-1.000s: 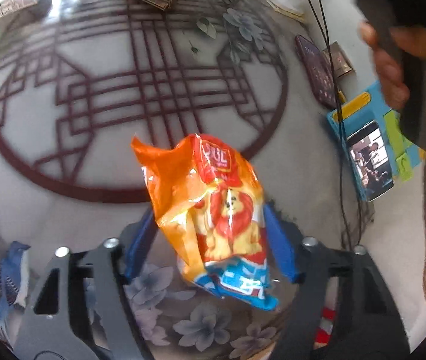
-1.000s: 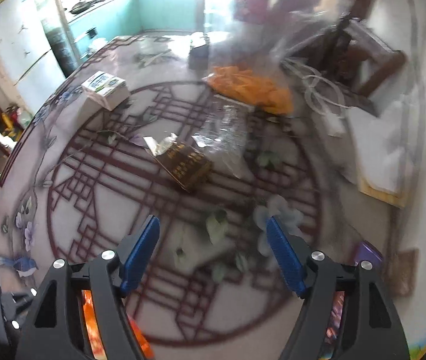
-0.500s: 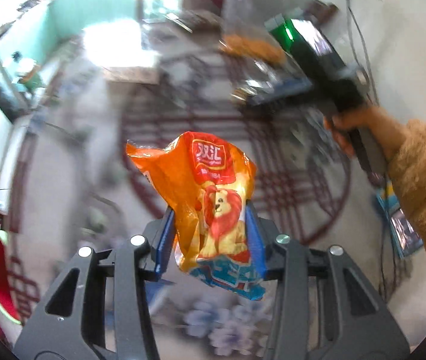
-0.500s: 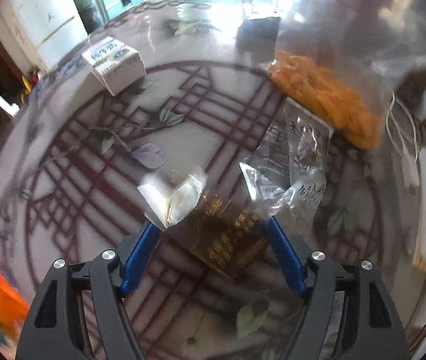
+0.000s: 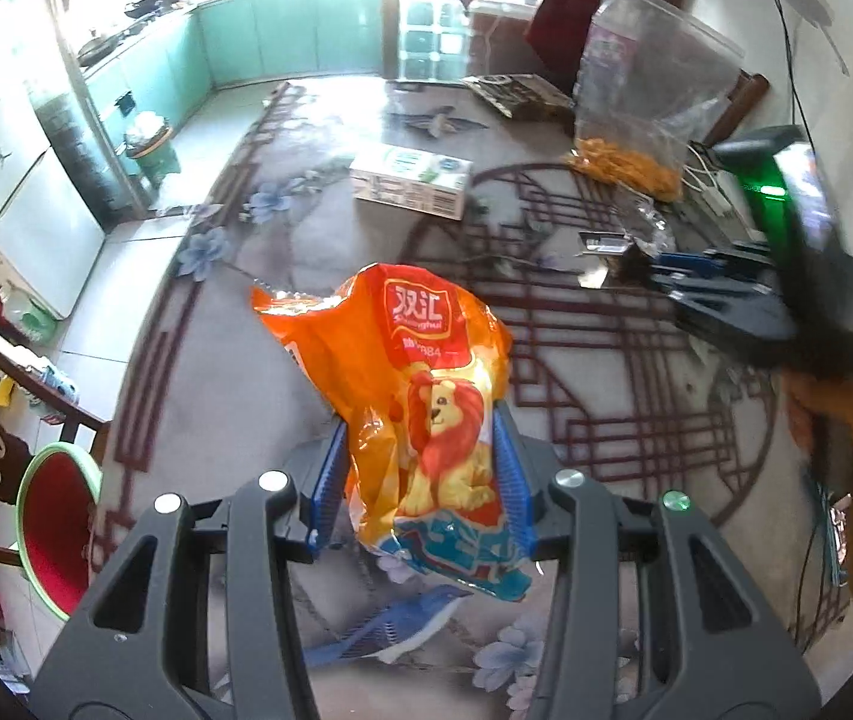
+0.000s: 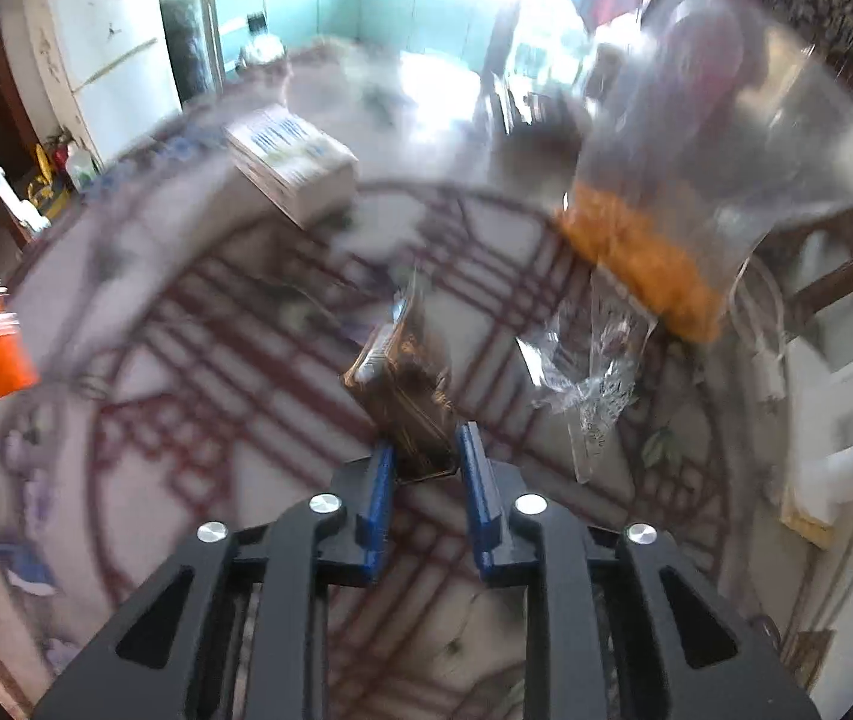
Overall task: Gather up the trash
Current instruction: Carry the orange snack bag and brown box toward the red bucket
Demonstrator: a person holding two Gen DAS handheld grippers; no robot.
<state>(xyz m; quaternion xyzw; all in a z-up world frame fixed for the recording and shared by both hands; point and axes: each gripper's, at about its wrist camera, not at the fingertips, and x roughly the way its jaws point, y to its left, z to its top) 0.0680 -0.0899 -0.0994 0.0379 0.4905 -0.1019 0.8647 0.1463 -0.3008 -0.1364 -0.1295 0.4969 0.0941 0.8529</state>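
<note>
A: State the left gripper (image 5: 420, 468) condition.

B: Jaws partly closed, blue pads clamped on both sides of an orange snack bag (image 5: 420, 414). The bag is held clear of the table, upright between the fingers.

A: And the right gripper (image 6: 423, 468)?

B: Jaws narrowed, pinching the near end of a dark brown packet (image 6: 408, 390). In the left wrist view it extends from the right side, fingers pointing left, with the person's hand (image 5: 810, 414) wrapped around its handle.
</note>
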